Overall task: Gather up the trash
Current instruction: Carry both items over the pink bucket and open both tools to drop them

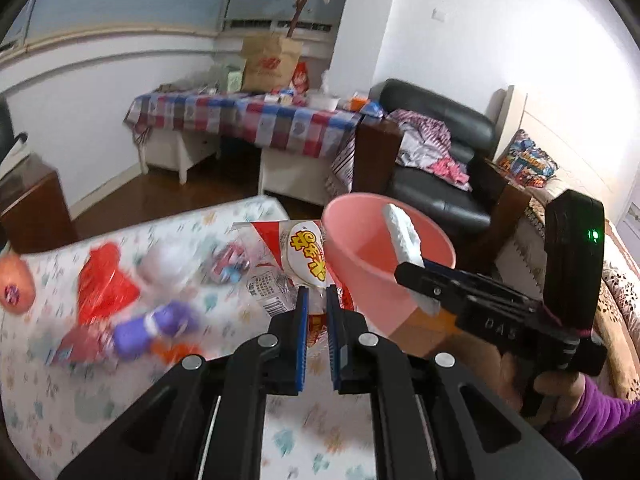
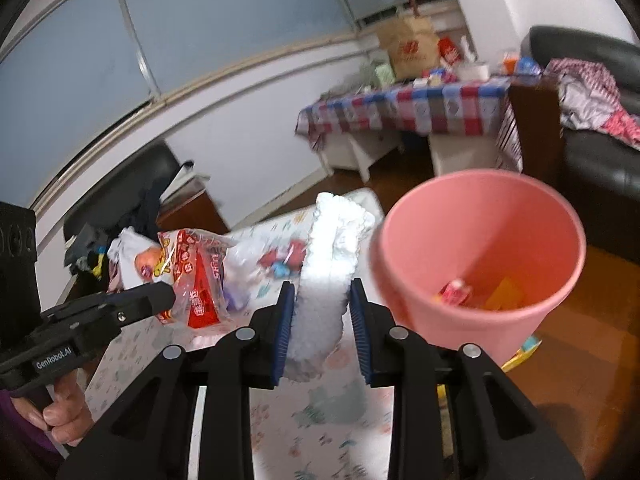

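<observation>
Right wrist view: white crumpled foam strip [image 2: 324, 280] is gripped upright by the right tool [image 2: 322, 322].
Pink plastic bin [image 2: 404, 280]: just right of the strip — the nearer arm.
Left tool [image 1: 317, 326]: clamped on a red-and-white snack wrapper [image 1: 306, 254], bin to its right.

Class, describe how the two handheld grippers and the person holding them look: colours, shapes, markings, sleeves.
Both the left gripper and the right gripper are black plastic with blue ribbed pads and round silver bolts. One reads "GenRobot.AI"; the other shows a green light. The person's sleeve is purple.
</observation>
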The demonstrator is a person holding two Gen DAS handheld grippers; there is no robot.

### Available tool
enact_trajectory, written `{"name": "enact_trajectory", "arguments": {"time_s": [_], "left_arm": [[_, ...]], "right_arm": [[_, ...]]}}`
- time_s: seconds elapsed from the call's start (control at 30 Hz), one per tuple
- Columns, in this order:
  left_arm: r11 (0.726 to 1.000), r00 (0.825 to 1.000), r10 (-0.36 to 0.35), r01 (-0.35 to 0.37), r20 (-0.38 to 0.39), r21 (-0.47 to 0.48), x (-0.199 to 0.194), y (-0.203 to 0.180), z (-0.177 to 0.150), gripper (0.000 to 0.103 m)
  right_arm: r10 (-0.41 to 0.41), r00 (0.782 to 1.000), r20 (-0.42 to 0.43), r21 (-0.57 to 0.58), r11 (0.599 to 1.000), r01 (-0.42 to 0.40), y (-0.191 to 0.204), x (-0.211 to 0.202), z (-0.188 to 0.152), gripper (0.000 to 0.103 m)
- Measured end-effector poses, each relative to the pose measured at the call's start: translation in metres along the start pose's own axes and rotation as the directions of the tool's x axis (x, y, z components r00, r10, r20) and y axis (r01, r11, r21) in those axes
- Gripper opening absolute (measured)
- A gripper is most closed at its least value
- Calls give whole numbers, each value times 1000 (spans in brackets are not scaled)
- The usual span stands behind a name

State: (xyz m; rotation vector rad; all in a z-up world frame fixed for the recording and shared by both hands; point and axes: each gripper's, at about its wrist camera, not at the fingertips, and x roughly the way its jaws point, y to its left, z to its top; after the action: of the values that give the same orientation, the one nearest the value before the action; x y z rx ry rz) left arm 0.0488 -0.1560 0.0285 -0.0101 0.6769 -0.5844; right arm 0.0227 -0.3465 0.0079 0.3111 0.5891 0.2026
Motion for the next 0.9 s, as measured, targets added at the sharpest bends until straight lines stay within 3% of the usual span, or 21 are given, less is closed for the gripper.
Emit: {"name": "enact_trajectory", "arguments": {"time_s": [0.33, 0.53, 0.9], "left_arm": [[996, 997, -63, 61, 41, 61, 47, -43, 40, 8], [994, 997, -73, 73, 4, 79, 89, -64, 48, 8], [994, 994, -67, 74, -91, 77, 153, -80, 45, 8]], "right_arm": [[-125, 987, 105, 68, 991, 118, -54, -6, 22, 29], [-186, 977, 107, 84, 981, 177, -81, 2, 21, 29], [-228, 971, 74, 126, 968, 218, -116, 18, 15, 29]]}}
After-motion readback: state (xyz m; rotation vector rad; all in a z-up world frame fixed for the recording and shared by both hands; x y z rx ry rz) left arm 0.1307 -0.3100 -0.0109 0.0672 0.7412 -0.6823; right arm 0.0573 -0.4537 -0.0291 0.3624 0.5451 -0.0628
